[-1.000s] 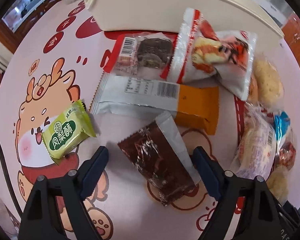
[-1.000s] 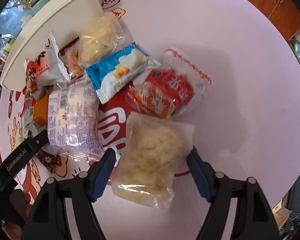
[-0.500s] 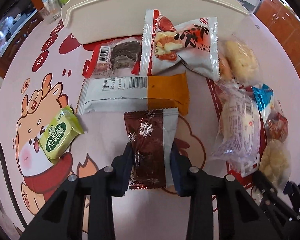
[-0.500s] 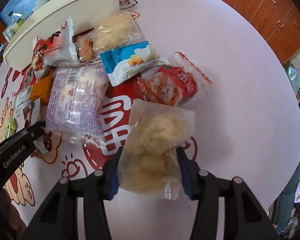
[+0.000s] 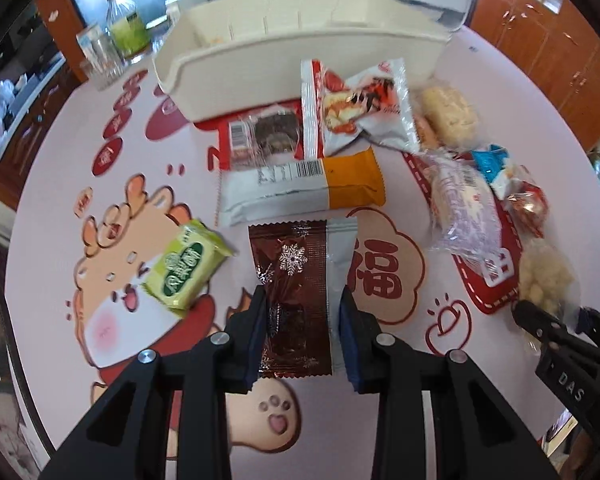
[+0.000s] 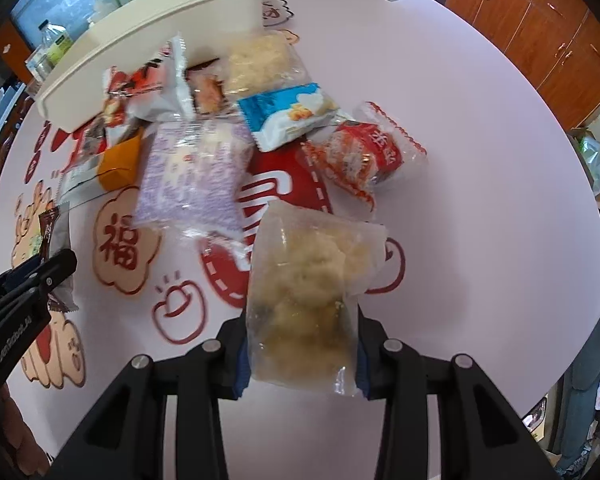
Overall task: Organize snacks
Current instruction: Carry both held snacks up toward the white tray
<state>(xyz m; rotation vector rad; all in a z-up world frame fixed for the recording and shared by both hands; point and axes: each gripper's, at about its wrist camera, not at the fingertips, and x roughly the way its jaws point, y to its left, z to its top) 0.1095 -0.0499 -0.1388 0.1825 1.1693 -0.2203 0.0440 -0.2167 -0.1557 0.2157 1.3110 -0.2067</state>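
Both clamping: left gripper squeezing brown foil wafer packet mid-body, slippery; right gripper, jaws closing, pinching crumbly rice-cracker bag.

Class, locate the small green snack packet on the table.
In the left wrist view, the green packet lies left of the gripped brown wrapper, on the cartoon deer print.

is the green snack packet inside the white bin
No, the green snack packet lies on the printed tablecloth, apart from the white bin.
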